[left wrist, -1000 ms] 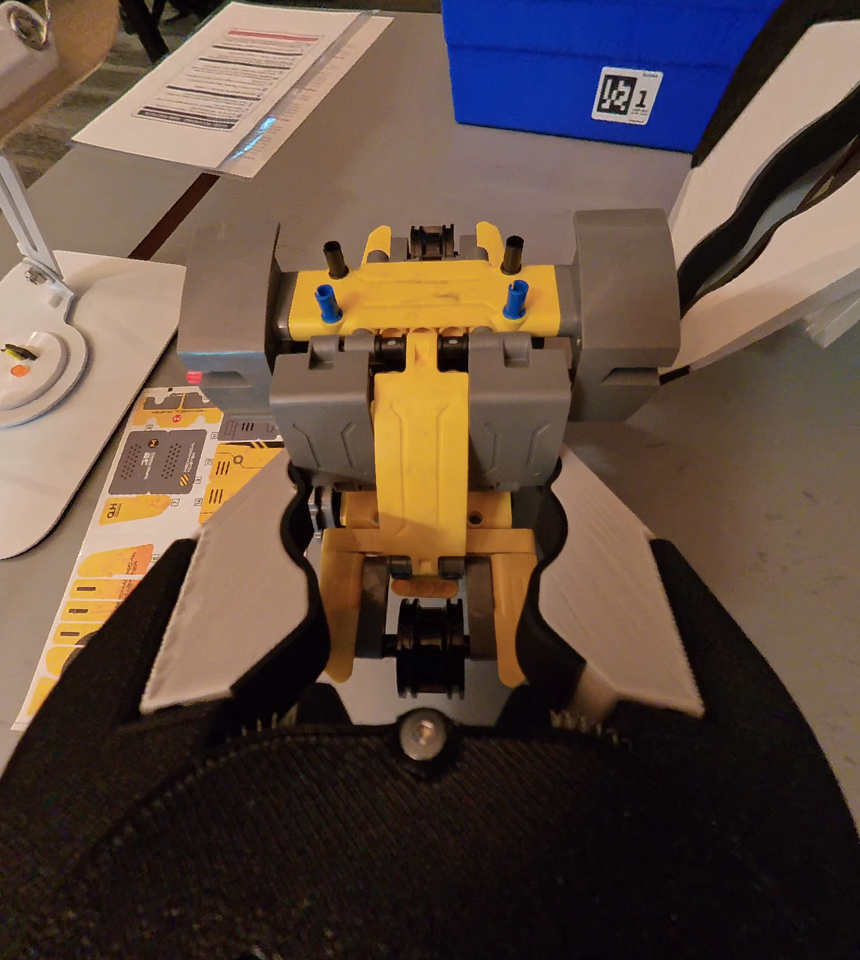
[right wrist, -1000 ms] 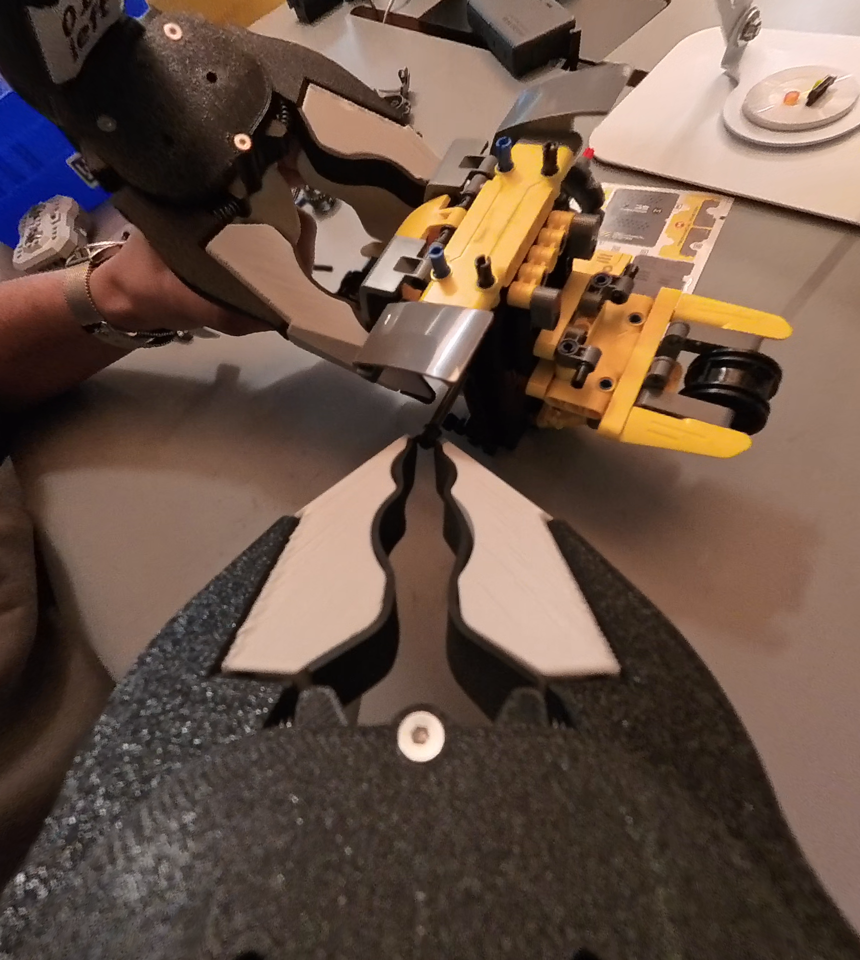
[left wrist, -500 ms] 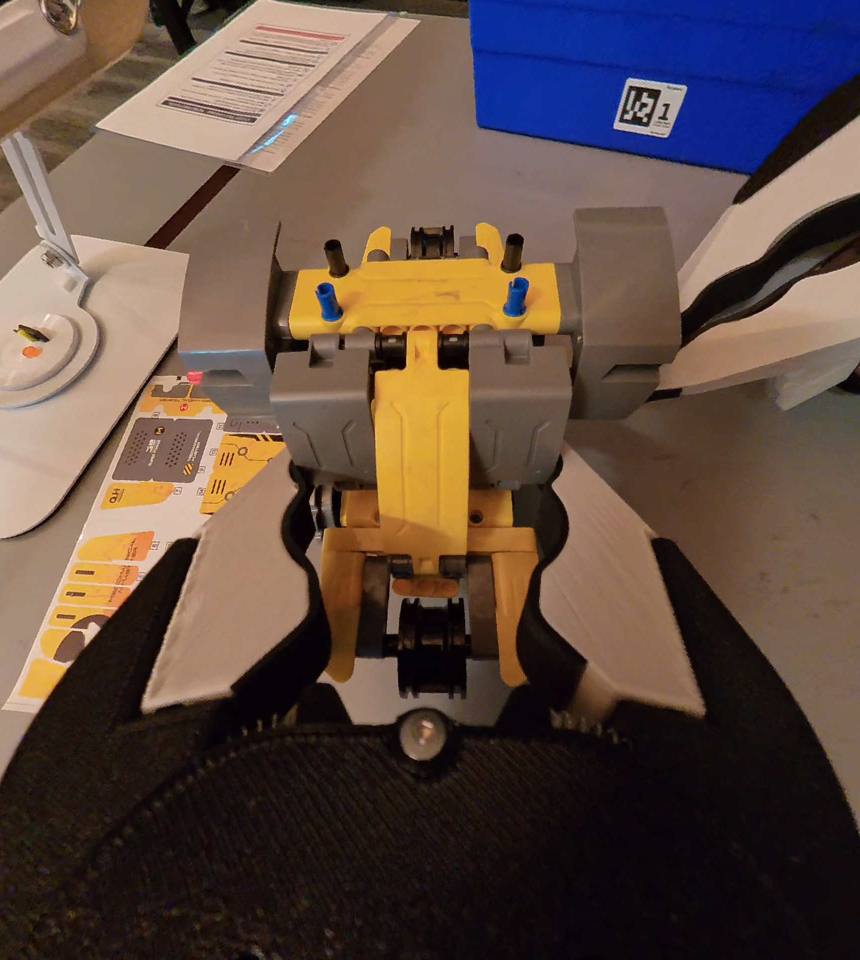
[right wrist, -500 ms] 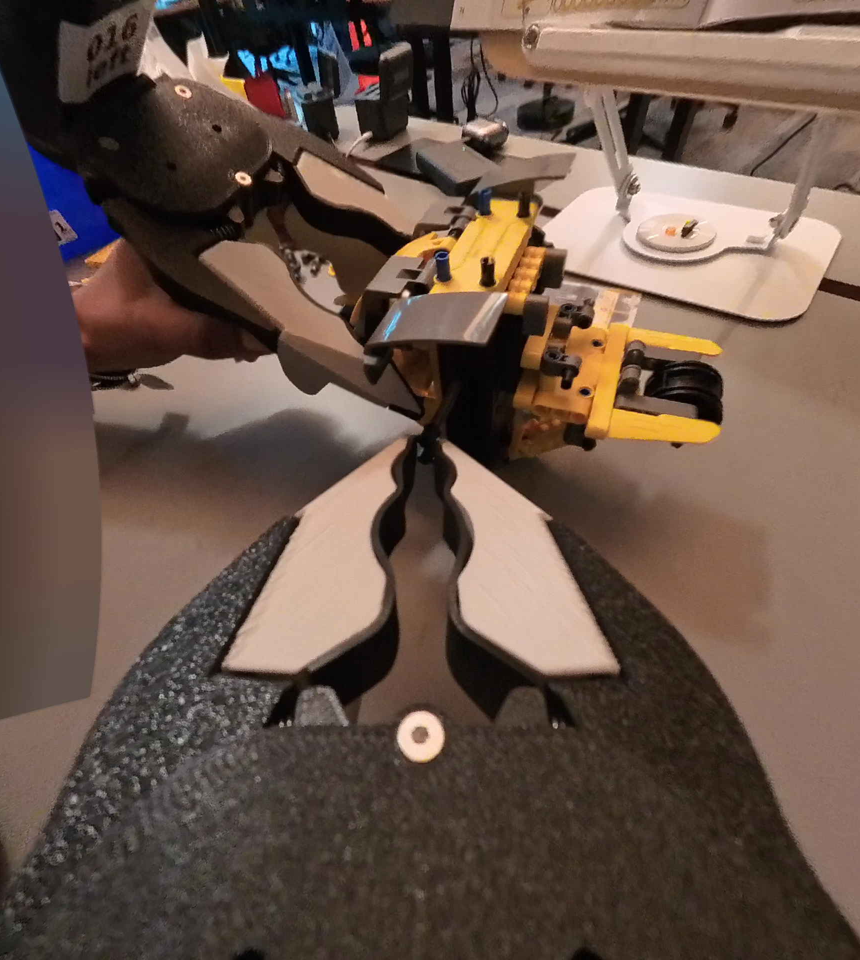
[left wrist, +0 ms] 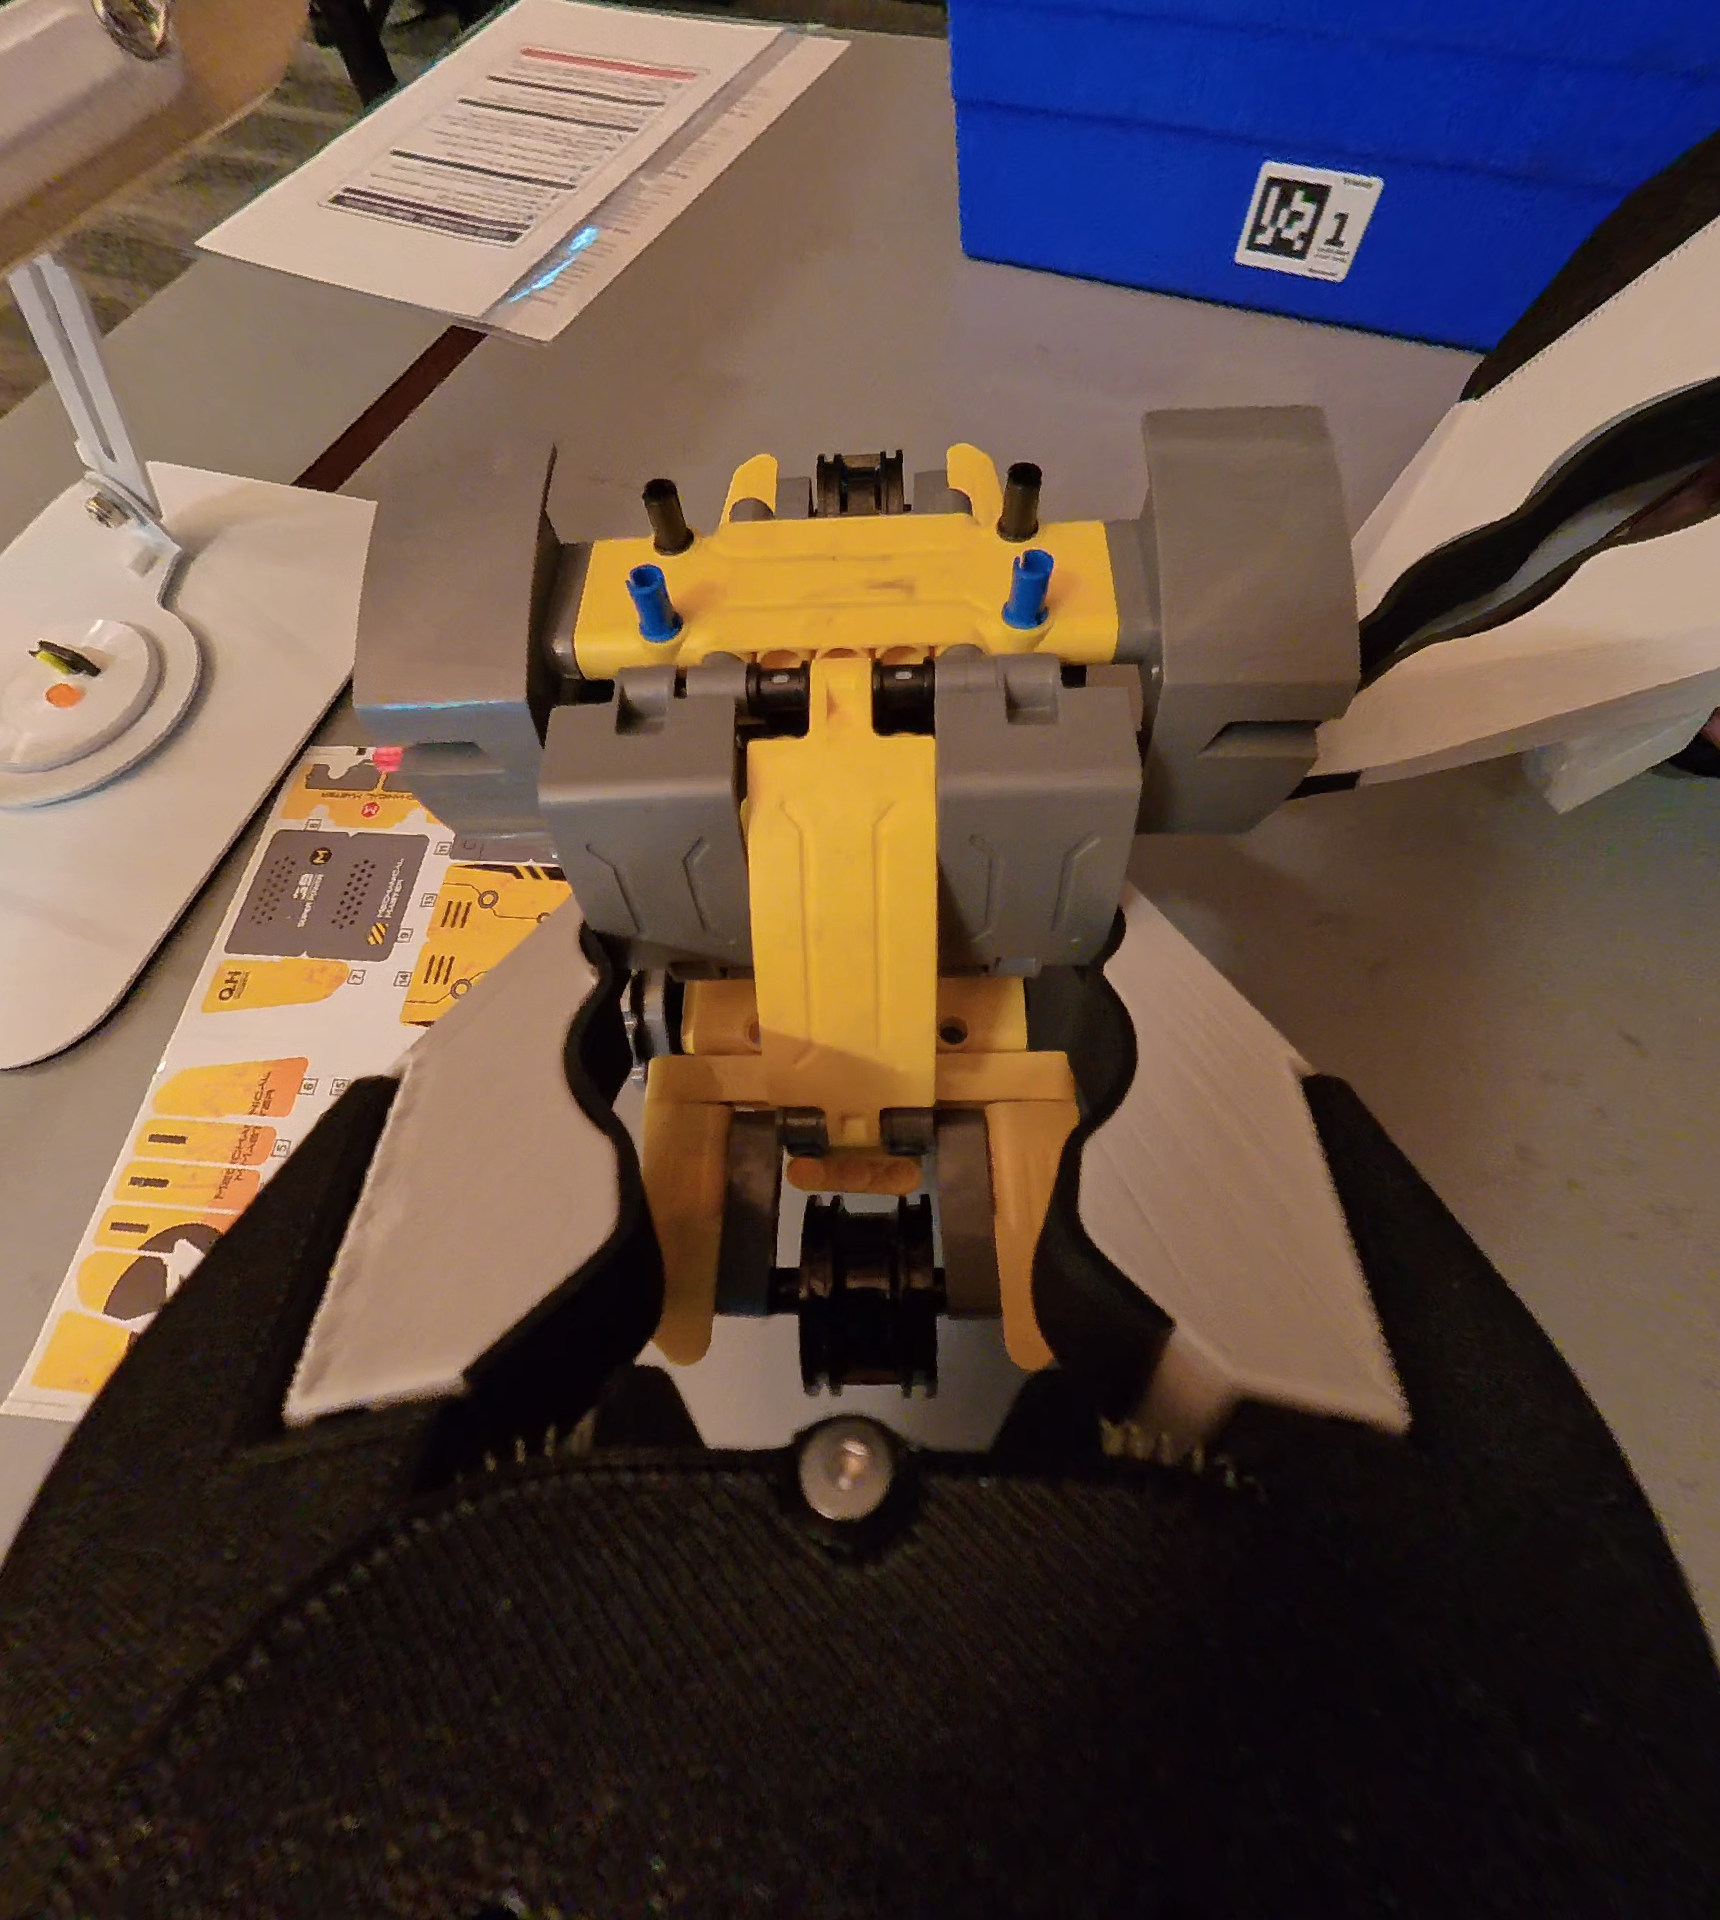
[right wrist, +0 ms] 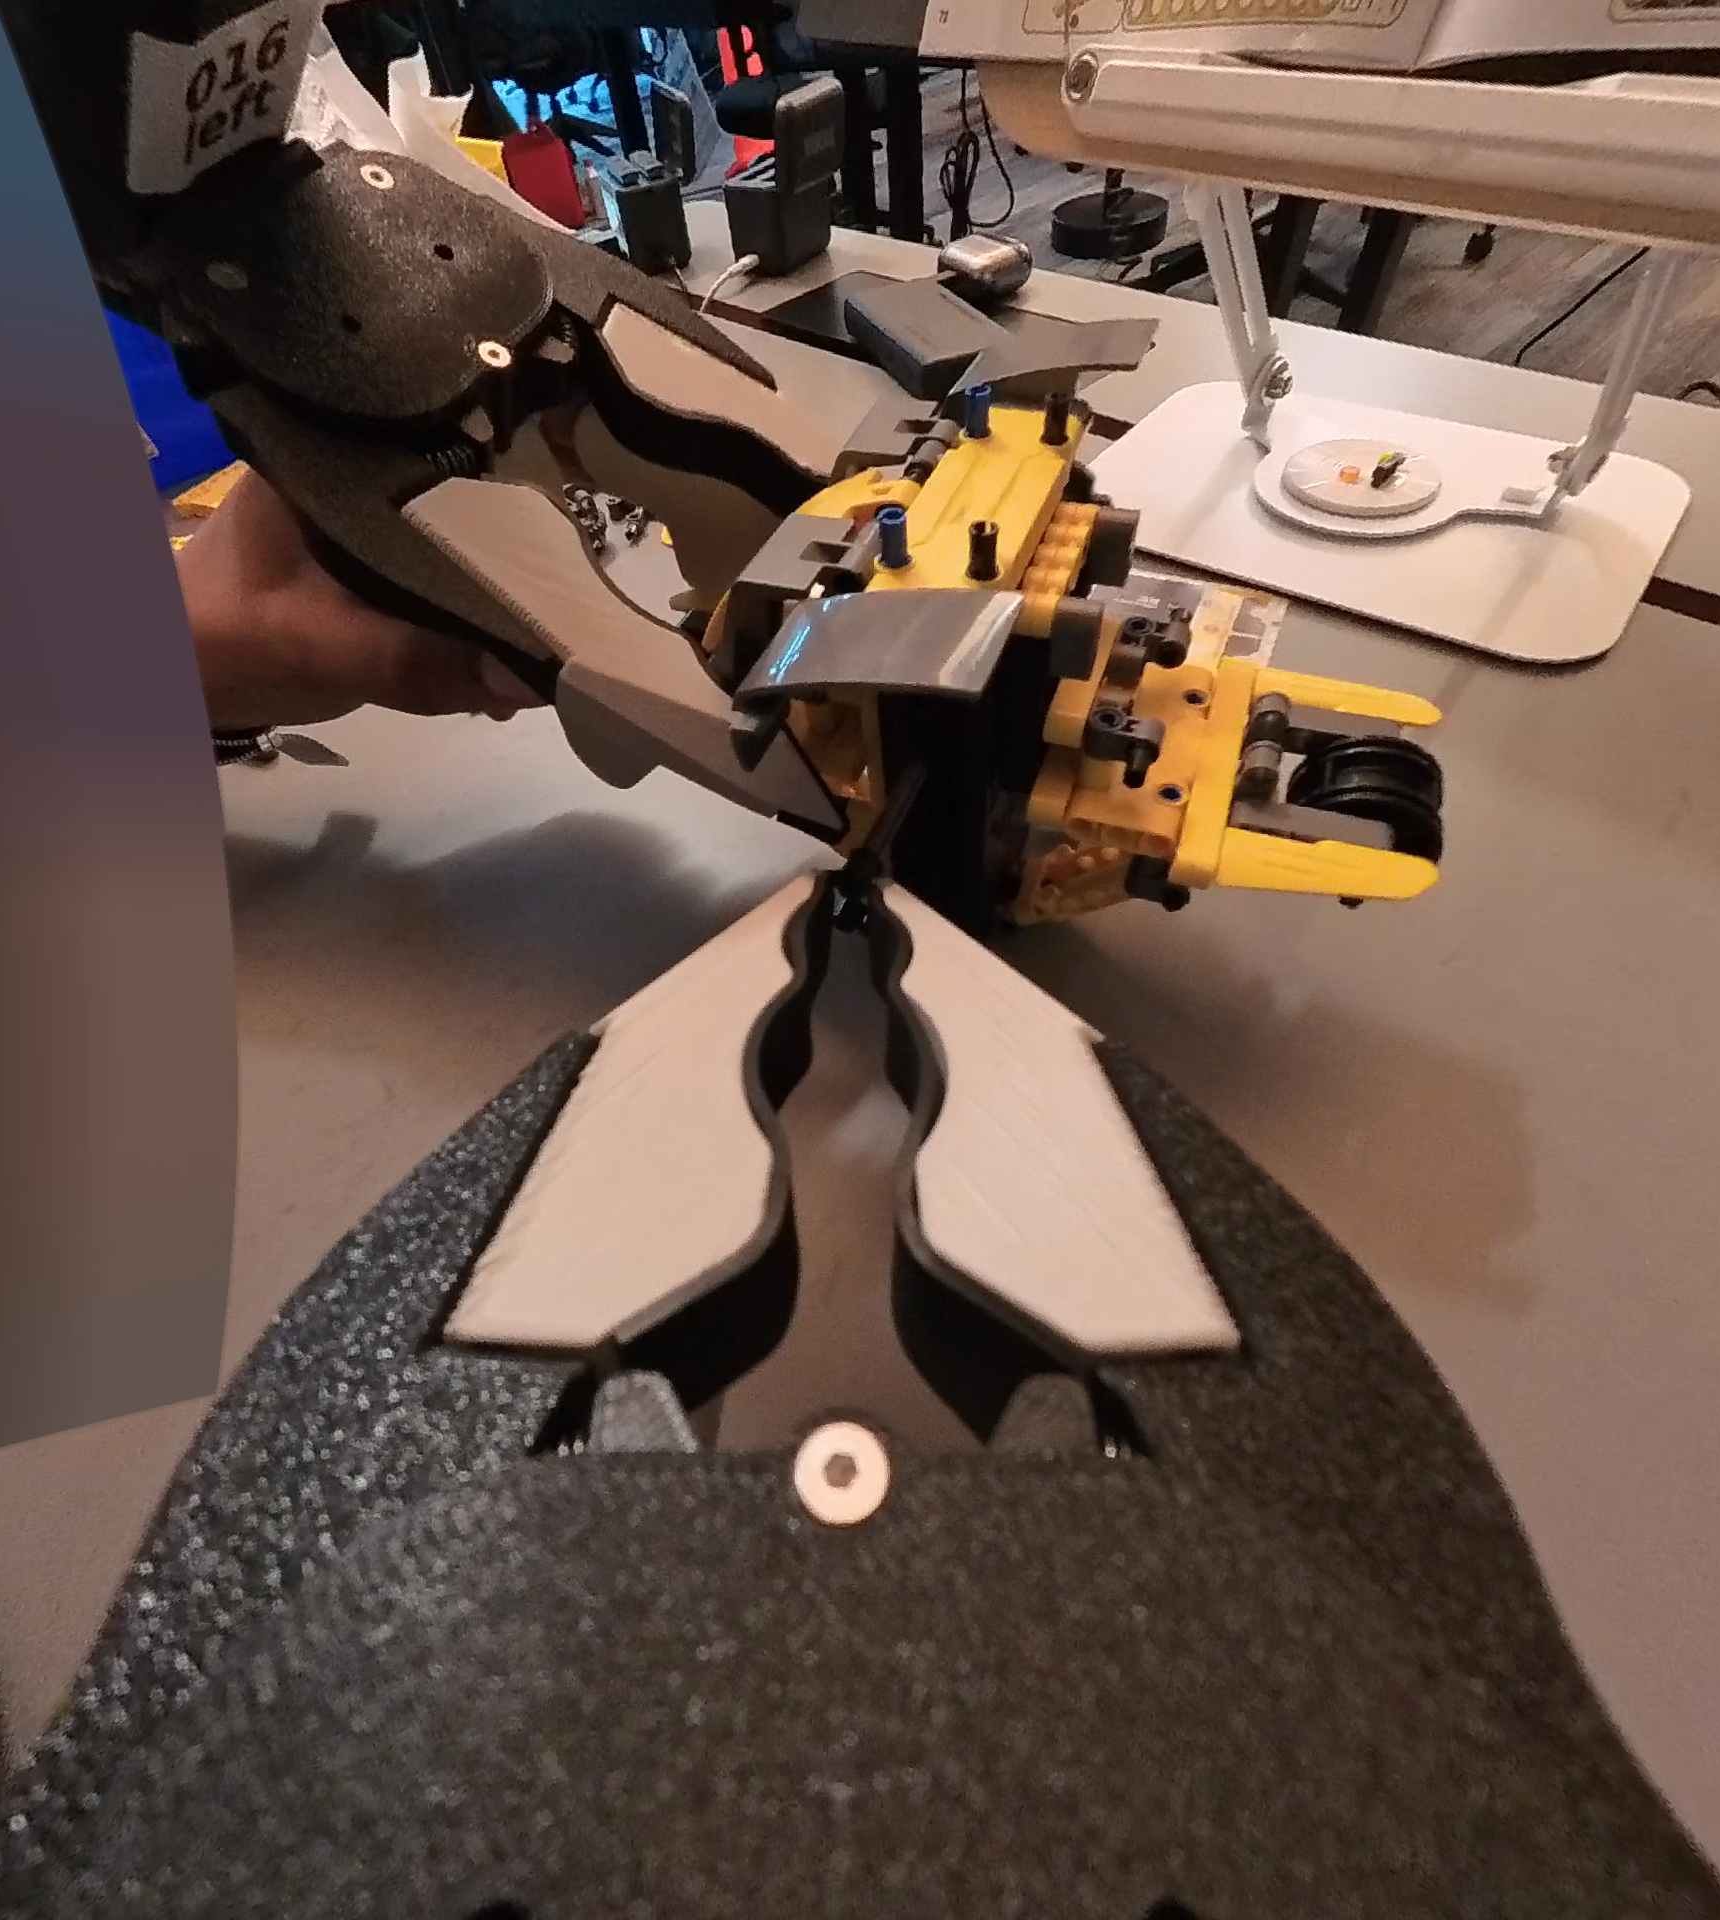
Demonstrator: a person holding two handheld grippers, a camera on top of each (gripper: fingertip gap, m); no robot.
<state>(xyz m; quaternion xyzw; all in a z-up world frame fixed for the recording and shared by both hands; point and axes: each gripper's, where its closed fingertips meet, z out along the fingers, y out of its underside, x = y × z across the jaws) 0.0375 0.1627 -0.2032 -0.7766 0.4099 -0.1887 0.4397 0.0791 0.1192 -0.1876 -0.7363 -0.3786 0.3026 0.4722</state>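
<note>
A yellow and grey brick-built vehicle model (left wrist: 840, 862) is gripped across its body by my left gripper (left wrist: 851, 935), just above the grey table (left wrist: 1458, 1039). A black wheel hub sits between the fingers near the palm. Blue and black pins stand on its yellow top. In the right wrist view the model (right wrist: 1012, 488) lies sideways in the left gripper (right wrist: 783, 644). My right gripper (right wrist: 851, 894) is shut on a thin black axle (right wrist: 897, 805) that runs into the model's dark side. In the left wrist view the right gripper (left wrist: 1344, 717) is at the model's right grey panel.
A sticker sheet (left wrist: 243, 1039) lies left of the model, beside a white stand base (left wrist: 35, 831) that also shows in the right wrist view (right wrist: 1458, 561). A blue bin (left wrist: 1147, 135) and a printed sheet (left wrist: 544, 156) lie beyond. A hand (right wrist: 316, 644) holds the left gripper.
The right wrist view has tipped up and flatter to the table. More of the black axle now shows between the right fingertips and the model. The left grip is unchanged.
</note>
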